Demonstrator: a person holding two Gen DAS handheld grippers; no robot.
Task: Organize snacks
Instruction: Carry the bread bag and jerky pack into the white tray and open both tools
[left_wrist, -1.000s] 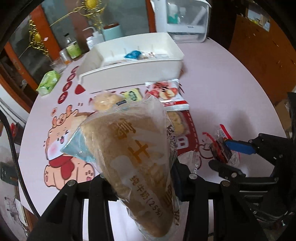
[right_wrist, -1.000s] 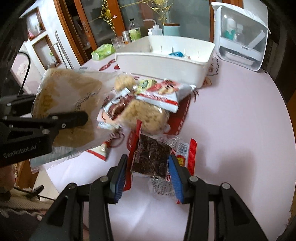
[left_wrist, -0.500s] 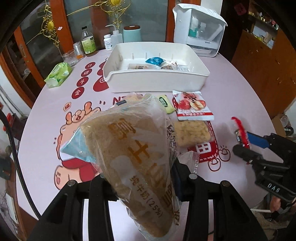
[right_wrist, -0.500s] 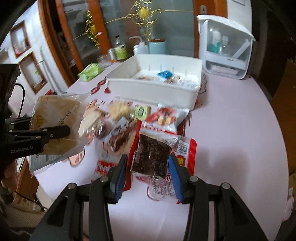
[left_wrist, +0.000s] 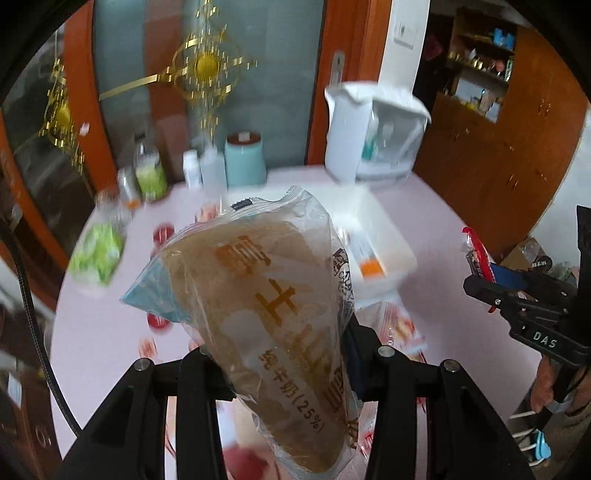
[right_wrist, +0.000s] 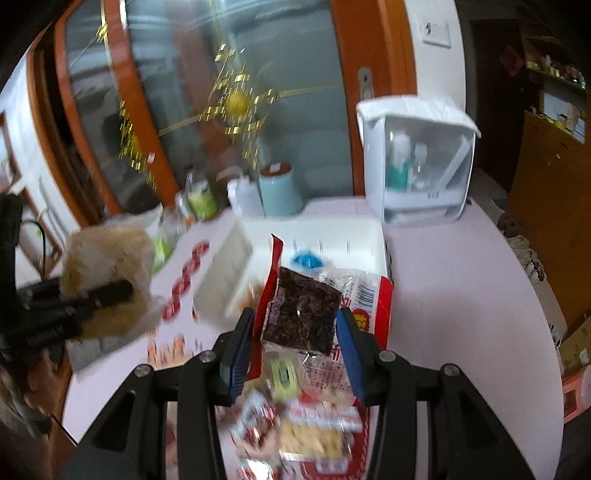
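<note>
My left gripper is shut on a large clear bread bag with brown print, held up over the pink table. That bag and the left gripper also show at the left of the right wrist view. My right gripper is shut on a red-and-clear packet of dark snack, lifted above the table. In the left wrist view the right gripper appears at the right with the red packet edge. The white tray lies just beyond both, with a blue packet inside.
Several loose snack packets lie on the table under the right gripper. A white lidded box, a teal jar, bottles and a green tissue pack stand at the table's far side.
Both grippers have risen and moved toward the white tray, each keeping its packet. The loose snacks have dropped below the right gripper in its view.
</note>
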